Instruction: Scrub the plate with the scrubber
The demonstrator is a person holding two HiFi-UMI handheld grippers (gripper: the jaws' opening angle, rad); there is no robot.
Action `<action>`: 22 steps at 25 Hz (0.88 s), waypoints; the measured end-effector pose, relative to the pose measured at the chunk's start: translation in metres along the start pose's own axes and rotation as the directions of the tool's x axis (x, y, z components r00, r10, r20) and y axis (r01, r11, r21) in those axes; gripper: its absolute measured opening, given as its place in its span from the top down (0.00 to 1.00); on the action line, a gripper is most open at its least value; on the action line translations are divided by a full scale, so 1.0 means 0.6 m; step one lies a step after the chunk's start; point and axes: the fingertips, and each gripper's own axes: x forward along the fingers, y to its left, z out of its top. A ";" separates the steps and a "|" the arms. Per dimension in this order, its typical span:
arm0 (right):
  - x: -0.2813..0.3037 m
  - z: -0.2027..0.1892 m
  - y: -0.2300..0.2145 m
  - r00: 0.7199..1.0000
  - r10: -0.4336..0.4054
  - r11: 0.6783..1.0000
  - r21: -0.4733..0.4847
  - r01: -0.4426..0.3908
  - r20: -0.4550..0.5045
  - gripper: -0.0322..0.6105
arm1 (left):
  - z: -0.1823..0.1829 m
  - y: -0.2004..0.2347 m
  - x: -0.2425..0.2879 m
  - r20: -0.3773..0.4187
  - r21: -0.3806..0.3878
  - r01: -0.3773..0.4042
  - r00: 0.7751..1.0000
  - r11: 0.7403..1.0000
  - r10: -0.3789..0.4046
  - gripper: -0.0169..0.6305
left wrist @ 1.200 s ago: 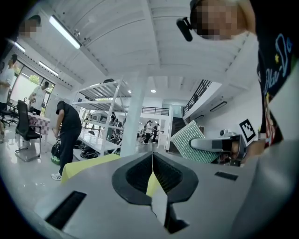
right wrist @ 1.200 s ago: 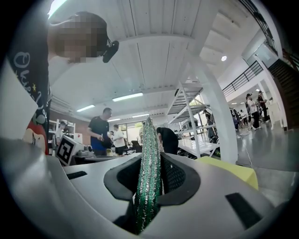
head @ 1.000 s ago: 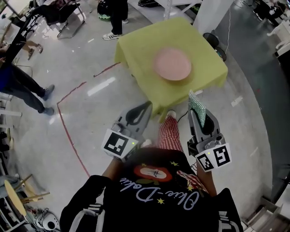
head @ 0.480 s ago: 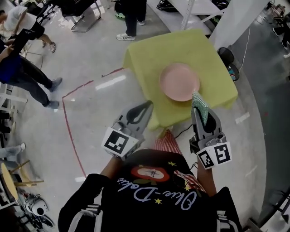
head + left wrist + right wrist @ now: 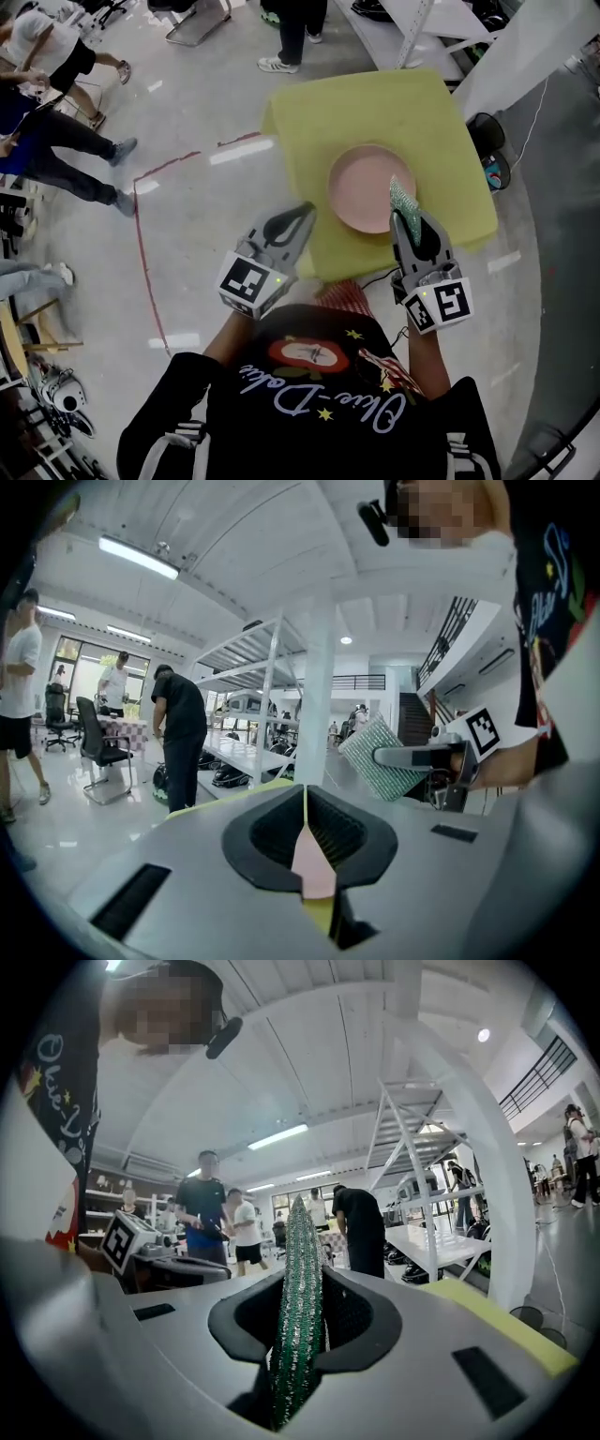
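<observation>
A round pink plate [image 5: 368, 187] lies on a small table under a yellow-green cloth [image 5: 309, 122]. My right gripper [image 5: 405, 218] is shut on a green glittery scrubber [image 5: 402, 199] [image 5: 298, 1307], which stands on edge over the plate's near right rim in the head view. In the left gripper view the scrubber [image 5: 382, 757] shows as a square pad at the right. My left gripper [image 5: 302, 217] is shut with nothing in it, over the table's near left edge; through its jaws I see a sliver of pink plate [image 5: 312, 862].
Several people stand on the shiny floor at the left [image 5: 56, 141] and behind the table [image 5: 292, 28]. A white pillar [image 5: 511, 47] and white shelving rise to the right. Red tape [image 5: 141, 253] marks the floor. A black fan [image 5: 489, 136] sits beside the table.
Both grippers have come forward to the table. The scrubber, earlier short of the cloth, now hangs over the plate's near rim; the left gripper has reached the table's edge.
</observation>
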 end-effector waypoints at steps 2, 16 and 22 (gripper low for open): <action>0.024 -0.014 -0.020 0.999 0.028 0.999 -0.020 -0.029 -0.038 0.85 | -0.005 0.014 0.023 -0.019 0.001 -0.032 0.999 0.999 0.032 0.97; 0.135 -0.136 -0.102 0.957 0.167 0.982 -0.046 -0.182 -0.239 0.85 | -0.089 0.093 0.108 -0.135 -0.076 -0.204 0.972 0.976 0.192 0.97; 0.171 -0.176 -0.112 0.927 0.210 0.970 -0.051 -0.237 -0.311 0.85 | -0.111 0.113 0.128 -0.183 -0.106 -0.245 0.957 0.964 0.223 0.97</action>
